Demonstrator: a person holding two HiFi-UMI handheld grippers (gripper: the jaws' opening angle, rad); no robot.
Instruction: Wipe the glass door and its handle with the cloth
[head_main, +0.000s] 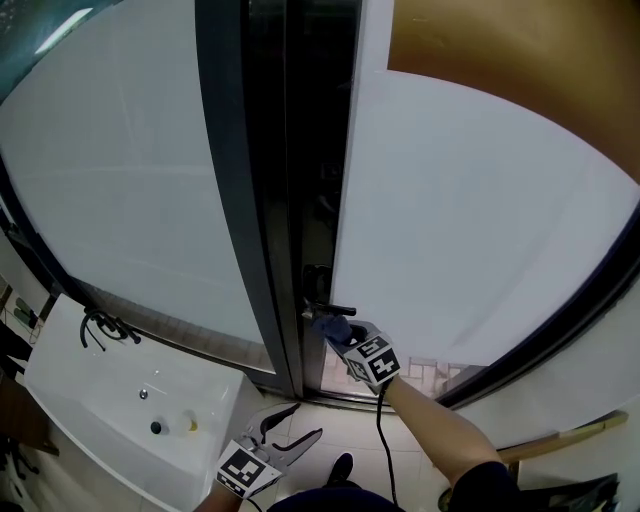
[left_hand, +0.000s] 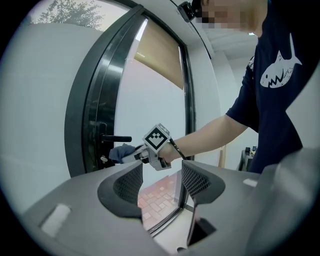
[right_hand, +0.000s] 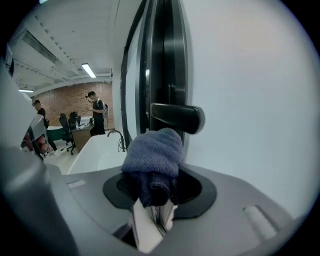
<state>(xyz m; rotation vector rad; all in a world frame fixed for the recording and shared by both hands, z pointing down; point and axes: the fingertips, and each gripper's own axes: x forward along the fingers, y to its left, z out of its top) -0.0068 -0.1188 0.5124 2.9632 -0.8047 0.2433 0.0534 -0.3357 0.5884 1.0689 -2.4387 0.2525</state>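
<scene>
Left gripper (head_main: 300, 425) hangs low beside the body, jaws apart and empty, while the outstretched right arm holds the right gripper (head_main: 340, 335), jaws clamped on a bunched blue terry cloth (right_hand: 152, 150), just below the black lever handle (right_hand: 177, 116) of the frosted glass door (head_main: 470, 220).

Right gripper view: cloth (right_hand: 152, 150) bunched over the right gripper (right_hand: 150, 187) and covered both jaw tips. The handle (right_hand: 177, 116) had its lower edge hidden behind the cloth, so contact could not be resolved. Head view: glass door (head_main: 450, 220) was cut off by the top and right edges. Background people (right_hand: 95, 112) were too small to make out.
</scene>
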